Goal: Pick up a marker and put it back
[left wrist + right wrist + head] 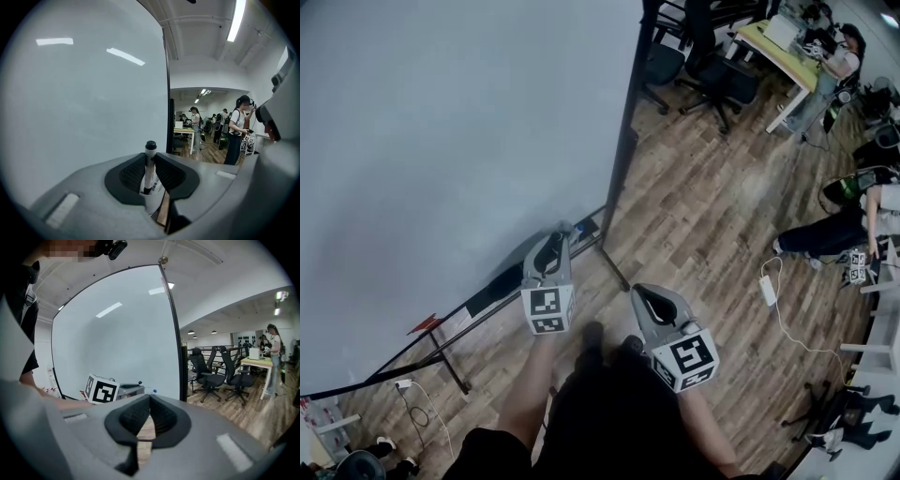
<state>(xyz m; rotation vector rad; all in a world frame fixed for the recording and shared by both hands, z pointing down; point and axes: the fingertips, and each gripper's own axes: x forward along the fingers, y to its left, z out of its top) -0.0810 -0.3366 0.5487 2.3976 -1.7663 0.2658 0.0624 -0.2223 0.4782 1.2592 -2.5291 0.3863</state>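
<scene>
Whiteboard (441,141): fills the upper left of the head view, with a black frame post (625,141) along its right edge. Wooden plank floor (712,216): centre and right. Black office chairs (720,70): top centre, beside a yellow-topped desk (783,52) at upper right. White power strip (768,290) with cable: on the floor, right of centre.
</scene>
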